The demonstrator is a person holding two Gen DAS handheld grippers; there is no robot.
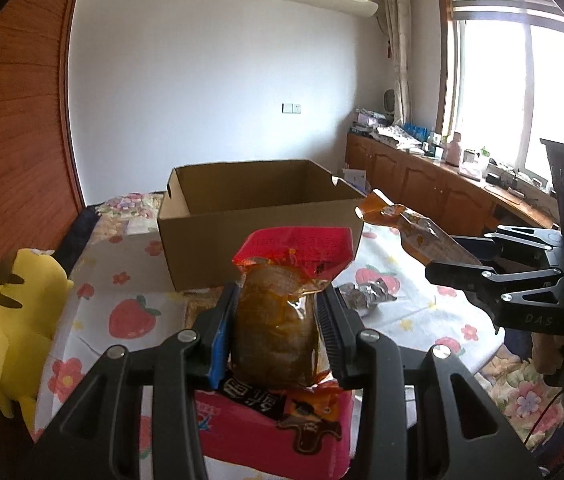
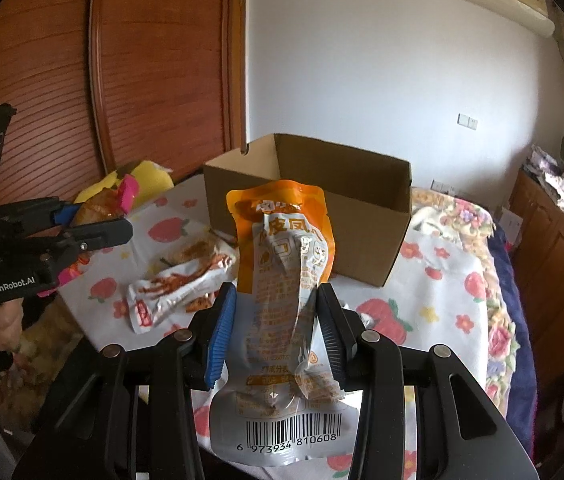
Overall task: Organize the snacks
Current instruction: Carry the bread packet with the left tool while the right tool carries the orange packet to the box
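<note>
Two grippers, each clamped on one packet: left gripper (image 1: 278, 320) holds red packet (image 1: 282, 304); right gripper (image 2: 276, 320) holds orange packet (image 2: 286, 280). One cardboard box (image 1: 258, 216) at 12 o'clock. Right view alone shows white packet (image 2: 178, 288) lying at 9 o'clock; left view alone shows window (image 1: 522, 92).

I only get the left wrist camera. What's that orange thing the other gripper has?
Observer: The right gripper is shut on an orange and silver snack pouch with a barcode at its bottom end.
Operator: Is there more snacks on the bed I can't see well?
Observer: Yes, a silver packet with red-orange print lies on the strawberry sheet, in front of the cardboard box.
Operator: Is anything in the box yet?
Observer: From the right wrist view the part of the inside that shows looks bare, though the floor is mostly hidden by the near wall.
</note>
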